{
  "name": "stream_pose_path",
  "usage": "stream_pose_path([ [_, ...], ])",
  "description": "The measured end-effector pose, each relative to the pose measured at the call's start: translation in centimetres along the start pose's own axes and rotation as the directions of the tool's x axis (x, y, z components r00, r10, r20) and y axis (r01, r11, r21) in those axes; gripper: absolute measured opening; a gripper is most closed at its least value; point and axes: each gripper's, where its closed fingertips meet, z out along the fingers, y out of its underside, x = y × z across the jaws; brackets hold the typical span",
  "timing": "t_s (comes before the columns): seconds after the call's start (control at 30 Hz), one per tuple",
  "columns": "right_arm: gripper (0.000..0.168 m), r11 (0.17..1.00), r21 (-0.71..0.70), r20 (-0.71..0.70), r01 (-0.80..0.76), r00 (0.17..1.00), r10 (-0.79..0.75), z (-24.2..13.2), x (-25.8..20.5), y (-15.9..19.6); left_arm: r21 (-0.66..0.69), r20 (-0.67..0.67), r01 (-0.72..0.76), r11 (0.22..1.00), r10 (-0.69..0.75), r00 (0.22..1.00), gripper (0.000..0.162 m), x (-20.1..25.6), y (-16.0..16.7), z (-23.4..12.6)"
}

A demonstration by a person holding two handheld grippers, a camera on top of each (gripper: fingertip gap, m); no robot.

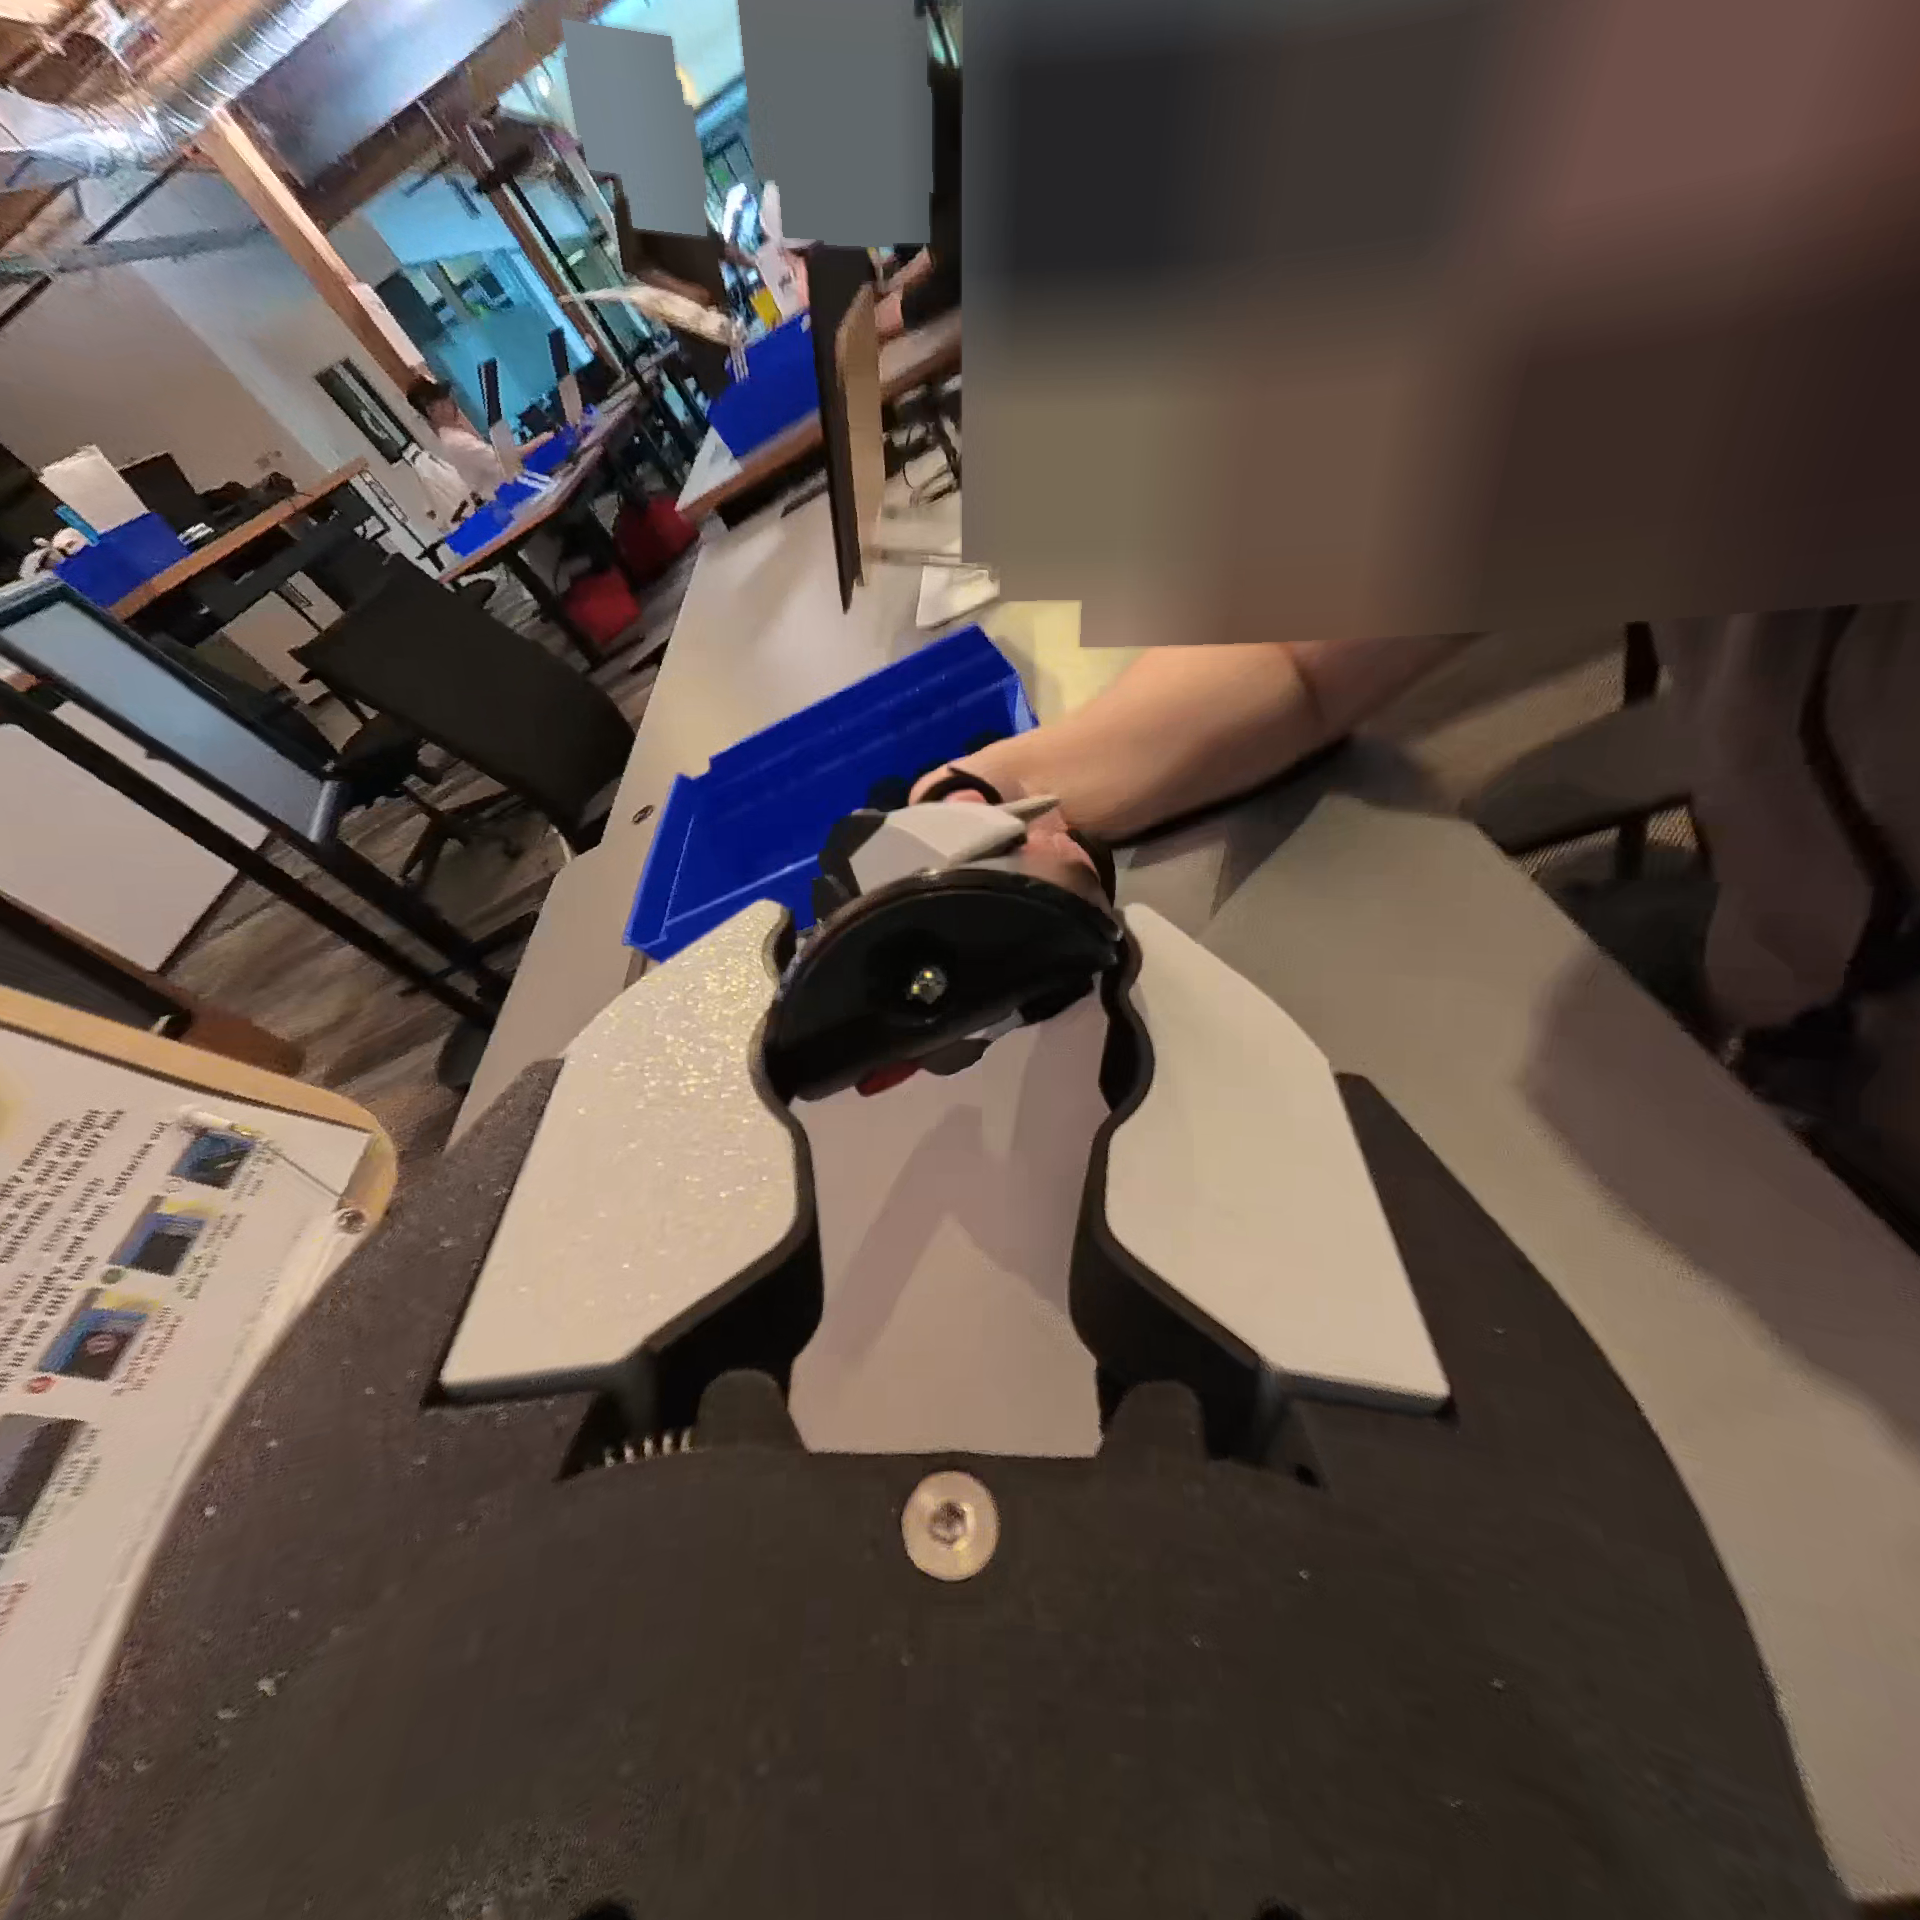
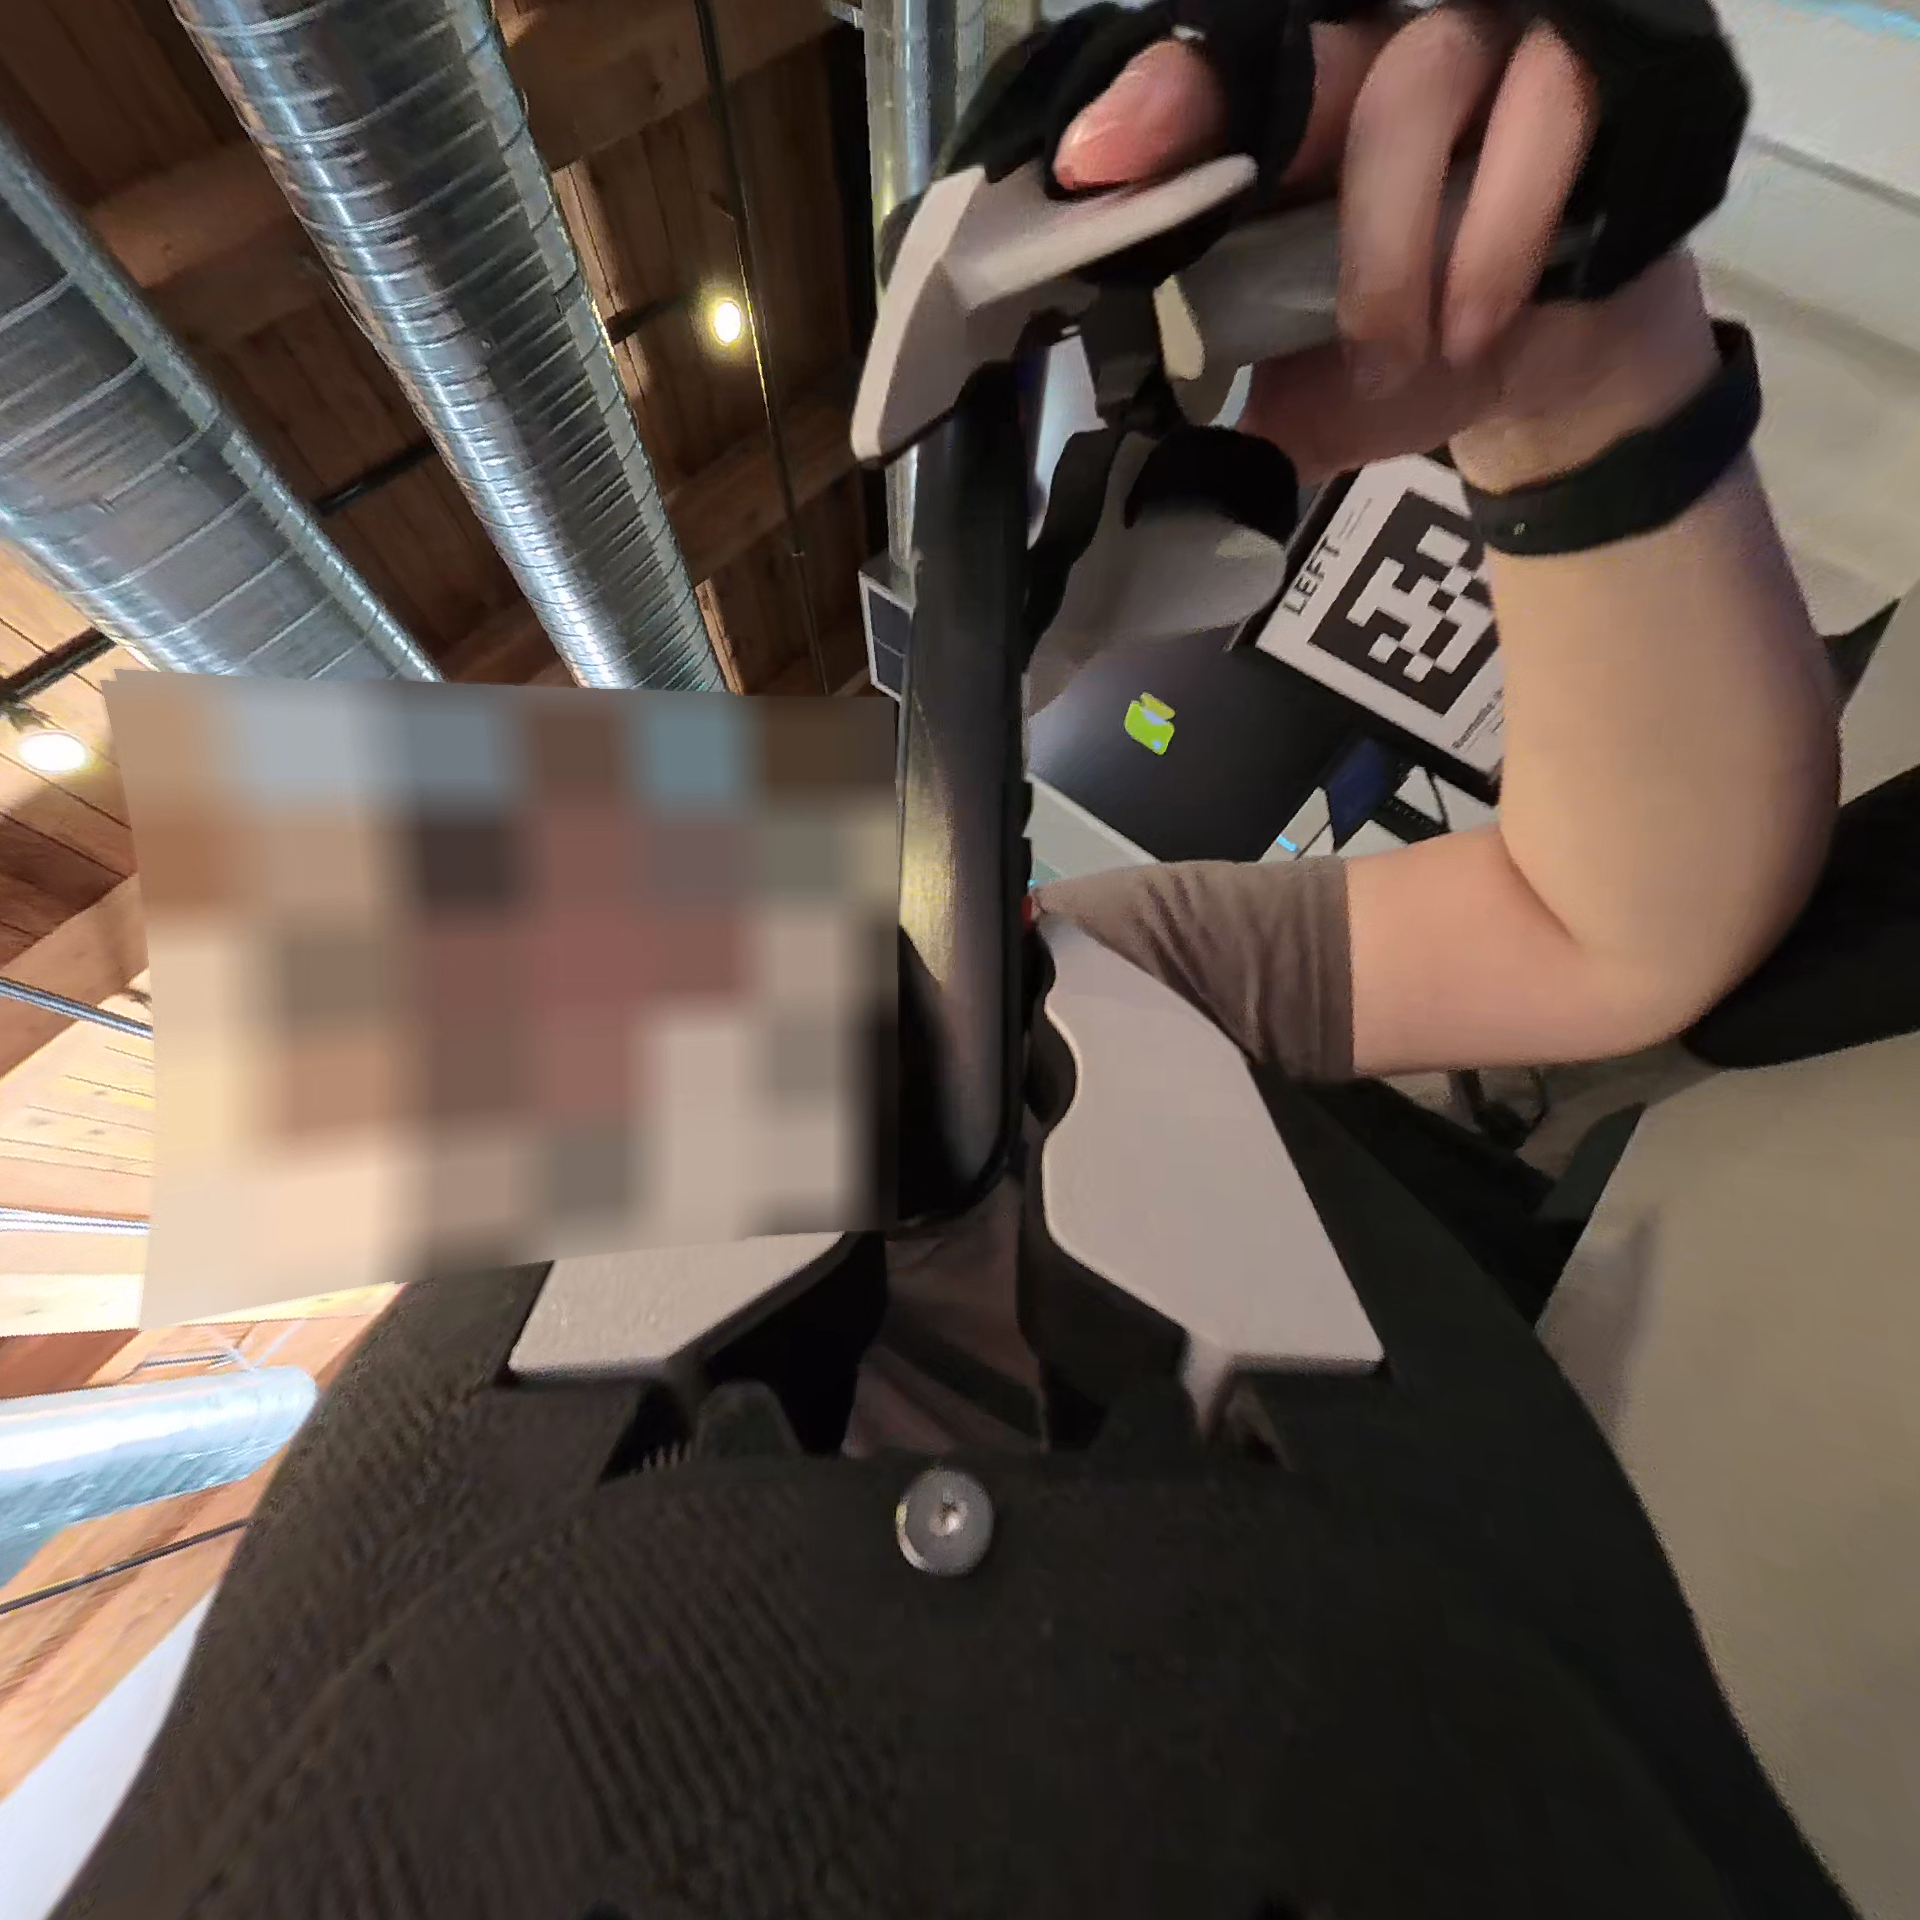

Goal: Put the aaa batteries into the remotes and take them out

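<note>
One black remote is held between both grippers, one at each end. In the left wrist view I see the remote (image 1: pixel 935 987) end-on, a red button showing on its underside. My left gripper (image 1: pixel 951 935) is shut on it, grey pads on both sides. Just beyond, my right gripper (image 1: pixel 940 836) grips its far end. In the right wrist view the remote (image 2: pixel 951 727) stands edge-on, pointing up at the ceiling. My right gripper (image 2: pixel 966 1039) is shut on its lower end; one finger is behind a mosaic patch. My left gripper (image 2: pixel 966 343) clamps the top end. No batteries show.
A blue bin (image 1: pixel 790 821) sits on the grey table (image 1: pixel 1455 1039) just past the grippers. An instruction sheet (image 1: pixel 125 1247) lies at the left. A gloved hand (image 2: pixel 1455 156) holds the left gripper. A dark screen (image 2: pixel 1174 748) and silver ducts (image 2: pixel 468 312) show behind.
</note>
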Motion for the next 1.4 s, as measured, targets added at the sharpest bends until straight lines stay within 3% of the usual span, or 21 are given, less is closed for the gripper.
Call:
stream_pose_path([
  [0.1, 0.025, 1.000, -0.003, -0.001, -0.018, 1.000, 0.018, 0.1, 0.4, 0.2, -0.009, -0.030, -0.060, 0.998, 0.060, 0.998, 0.051, 1.2, 0.0, -0.1],
  [0.33, 0.026, 0.989, 0.149, -0.024, -0.023, 0.999, 0.027, -1.8, 0.4, -2.2, -0.127, 0.022, -0.053, 0.990, 0.056, 0.998, 0.049, 0.2, 1.8, 0.0],
  [0.47, 0.027, 0.971, 0.236, -0.017, -0.034, 0.999, 0.039, -2.8, 0.3, -3.4, -0.131, 0.032, -0.005, 0.991, 0.009, 0.999, 0.048, -0.5, 2.6, 0.1],
  [0.7, 0.033, 0.948, 0.310, 0.027, -0.072, 0.997, 0.067, -3.2, -0.1, -4.1, -0.054, 0.004, 0.031, 0.998, -0.031, 1.000, 0.040, -0.6, 2.3, 0.2],
  [0.8, 0.023, 0.938, 0.340, 0.010, -0.065, 0.998, 0.065, -3.4, 0.5, -4.3, -0.020, -0.008, 0.033, 0.999, -0.033, 0.999, 0.040, -0.6, 2.1, 0.5],
  [0.97, 0.026, 0.897, 0.408, 0.120, -0.168, 0.984, 0.129, -4.3, 1.0, -5.0, -0.015, -0.011, 0.075, 0.997, -0.075, 0.997, 0.039, -0.9, 2.4, 0.4],
  [1.07, 0.025, 0.870, 0.453, 0.149, -0.193, 0.979, 0.140, -5.4, 1.0, -5.6, 0.045, -0.046, 0.134, 0.990, -0.132, 0.990, 0.036, -1.1, 2.1, 0.5],
  [1.1, 0.030, 0.859, 0.473, 0.151, -0.197, 0.978, 0.142, -5.8, 1.2, -5.8, 0.050, -0.039, 0.147, 0.988, -0.145, 0.989, 0.026, -1.4, 2.3, 0.5],
  [1.23, 0.015, 0.855, 0.479, 0.165, -0.198, 0.977, 0.134, -6.5, 1.2, -5.9, 0.078, -0.043, 0.232, 0.970, -0.229, 0.972, 0.025, -2.4, 3.3, 1.3],
  [1.4, 0.025, 0.840, 0.513, 0.165, -0.176, 0.981, 0.105, -7.8, 1.6, -6.5, 0.186, -0.039, 0.373, 0.909, -0.373, 0.927, 0.024, -4.2, 2.8, 1.7],
])
